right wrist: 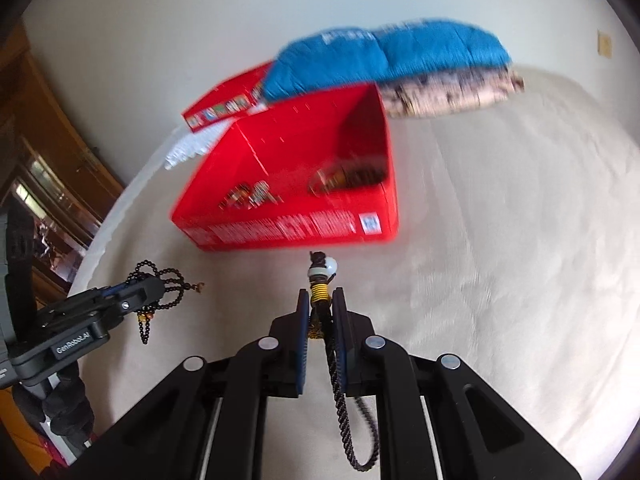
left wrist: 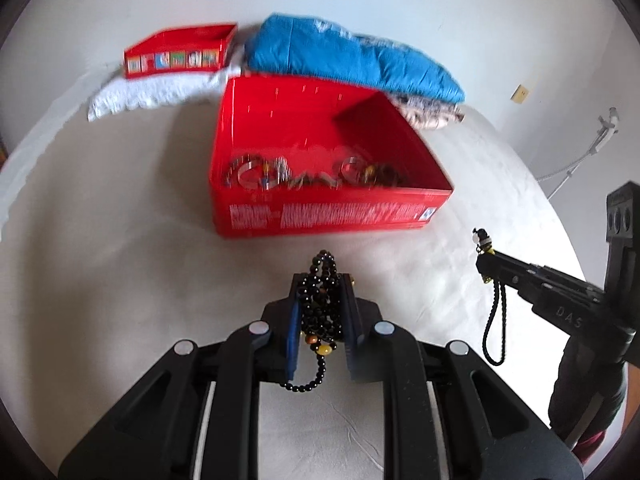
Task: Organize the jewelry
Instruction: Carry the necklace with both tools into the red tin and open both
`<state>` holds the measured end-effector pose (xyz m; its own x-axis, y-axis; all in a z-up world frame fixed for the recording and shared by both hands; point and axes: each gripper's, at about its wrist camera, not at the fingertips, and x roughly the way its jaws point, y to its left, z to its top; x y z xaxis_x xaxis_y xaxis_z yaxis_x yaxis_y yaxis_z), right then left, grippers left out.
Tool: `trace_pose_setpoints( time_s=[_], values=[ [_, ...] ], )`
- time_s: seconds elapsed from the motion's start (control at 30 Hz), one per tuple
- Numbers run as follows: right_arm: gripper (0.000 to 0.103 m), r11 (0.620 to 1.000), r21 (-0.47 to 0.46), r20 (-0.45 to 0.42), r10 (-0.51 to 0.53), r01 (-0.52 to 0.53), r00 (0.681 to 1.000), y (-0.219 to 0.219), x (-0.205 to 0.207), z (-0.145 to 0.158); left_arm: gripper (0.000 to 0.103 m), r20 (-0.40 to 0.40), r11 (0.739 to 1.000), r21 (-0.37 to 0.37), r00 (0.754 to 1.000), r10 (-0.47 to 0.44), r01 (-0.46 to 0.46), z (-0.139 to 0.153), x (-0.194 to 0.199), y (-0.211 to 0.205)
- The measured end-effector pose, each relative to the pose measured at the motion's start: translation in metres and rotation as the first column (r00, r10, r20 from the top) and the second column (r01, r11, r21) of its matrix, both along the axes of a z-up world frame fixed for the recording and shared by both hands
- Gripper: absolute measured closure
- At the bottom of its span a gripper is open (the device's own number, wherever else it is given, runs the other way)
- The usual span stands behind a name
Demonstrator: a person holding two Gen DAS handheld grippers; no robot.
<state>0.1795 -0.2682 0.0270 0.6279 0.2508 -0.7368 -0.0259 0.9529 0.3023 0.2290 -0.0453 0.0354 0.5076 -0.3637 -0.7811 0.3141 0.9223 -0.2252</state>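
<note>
An open red box (left wrist: 320, 216) (right wrist: 296, 232) rests on the pale bed; several bracelets and rings (left wrist: 304, 172) (right wrist: 256, 196) lie along its near inner wall. My left gripper (left wrist: 322, 280) (right wrist: 156, 284) is shut on a black bead bracelet (left wrist: 320, 304) (right wrist: 168, 284) with amber beads, a loop hanging below. My right gripper (right wrist: 320, 294) (left wrist: 482, 270) is shut on a black braided cord charm (right wrist: 320, 292) (left wrist: 494, 320) with a yellow wrap and a white bead at its tip. Both grippers hover above the bed, just short of the box's near side.
Behind the box lie a blue folded quilt (left wrist: 352, 56) (right wrist: 384, 56), a patterned cloth (right wrist: 452, 96), a white cloth (left wrist: 156, 92) and the red lid (left wrist: 180, 52). A wooden cabinet (right wrist: 52, 168) stands at the left. A gloved hand (right wrist: 68, 404) holds the left gripper.
</note>
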Motion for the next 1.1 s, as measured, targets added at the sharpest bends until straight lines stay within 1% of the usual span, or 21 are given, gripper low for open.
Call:
trace_pose_setpoints(
  time_s=[0.13,0.27,0.37,0.43,0.57,0.67,0.8,1.0,1.07,1.1],
  values=[
    [0.092,1.0,-0.013,0.053,0.008,-0.008,0.999,0.005,0.01,0.036,0.087,0.044,1.0,-0.014,0.999,0.001,0.0,0.027,0.005,0.001],
    [0.092,1.0,-0.009,0.093,0.022,-0.021,0.995,0.01,0.034,0.069,0.087,0.103,1.0,-0.018,0.995,0.004,-0.002,0.055,0.017,-0.004],
    [0.092,1.0,-0.01,0.104,0.02,-0.019,0.994,0.012,0.062,0.084,0.087,0.112,1.0,-0.018,0.994,0.005,-0.004,0.067,0.035,-0.011],
    [0.092,1.0,-0.001,0.091,0.021,-0.021,0.996,0.012,0.084,0.086,0.087,0.106,1.0,-0.006,0.994,0.011,-0.01,0.07,0.056,-0.017],
    [0.092,1.0,0.002,0.046,0.008,-0.008,0.999,0.008,0.132,0.075,0.087,0.067,0.999,0.019,0.997,0.04,-0.041,0.059,0.103,-0.026],
    [0.092,1.0,0.004,0.004,-0.006,0.006,1.0,0.003,0.172,0.056,0.087,0.038,0.998,0.03,0.997,0.061,-0.062,0.047,0.133,-0.03],
    [0.092,1.0,-0.004,-0.042,-0.012,0.012,0.999,-0.001,0.208,0.032,0.087,-0.01,0.997,0.036,0.997,0.071,-0.071,0.024,0.174,-0.038],
    [0.092,1.0,-0.016,-0.091,-0.014,0.013,0.996,-0.005,0.239,0.003,0.086,-0.057,0.995,0.061,0.995,0.084,-0.081,-0.006,0.211,-0.047],
    [0.089,1.0,-0.019,-0.11,-0.022,0.02,0.994,-0.007,0.246,-0.007,0.084,-0.079,0.994,0.075,0.993,0.087,-0.081,-0.015,0.219,-0.05],
    [0.079,1.0,-0.023,-0.114,-0.023,0.021,0.993,-0.008,0.248,-0.009,0.084,-0.09,0.994,0.076,0.992,0.091,-0.084,-0.019,0.221,-0.051]
  ],
)
